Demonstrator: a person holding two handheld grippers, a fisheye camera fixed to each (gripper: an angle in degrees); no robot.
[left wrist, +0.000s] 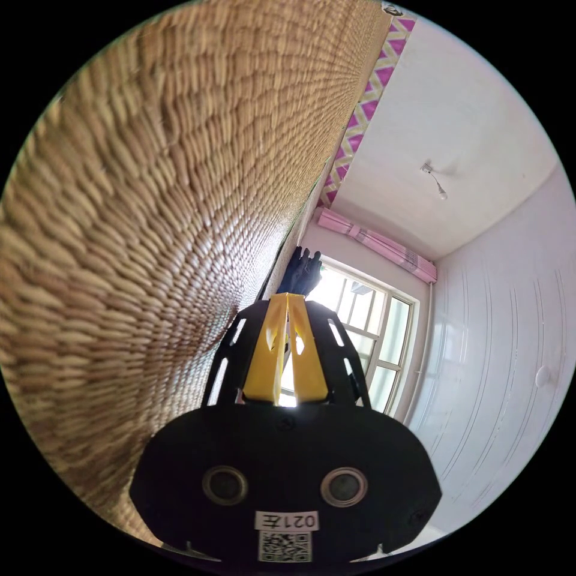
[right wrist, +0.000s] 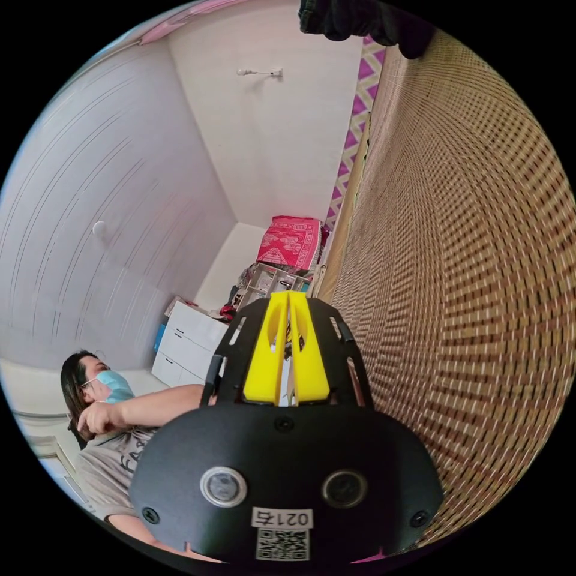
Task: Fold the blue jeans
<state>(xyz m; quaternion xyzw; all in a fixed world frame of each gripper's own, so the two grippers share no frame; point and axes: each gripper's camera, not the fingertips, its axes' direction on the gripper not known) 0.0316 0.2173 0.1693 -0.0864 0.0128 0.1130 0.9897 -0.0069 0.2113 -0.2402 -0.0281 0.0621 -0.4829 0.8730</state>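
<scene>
While both tongs [left wrist: 287, 295] [right wrist: 288, 294] sit closed, dark cloth [right wrist: 360, 18] is cut off.

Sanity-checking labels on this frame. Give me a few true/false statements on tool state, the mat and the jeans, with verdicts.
1. The left tool has its yellow jaws closed together with nothing between them. True.
2. The right tool is clamped on the jeans. False: its jaws meet tip to tip on nothing.
3. A woven straw mat runs alongside both tools. True.
4. The dark jeans lie folded under the left tool. False: they sit far off at the mat's edge, ahead of the tips.
5. A window shows beyond the left tool. True.
</scene>
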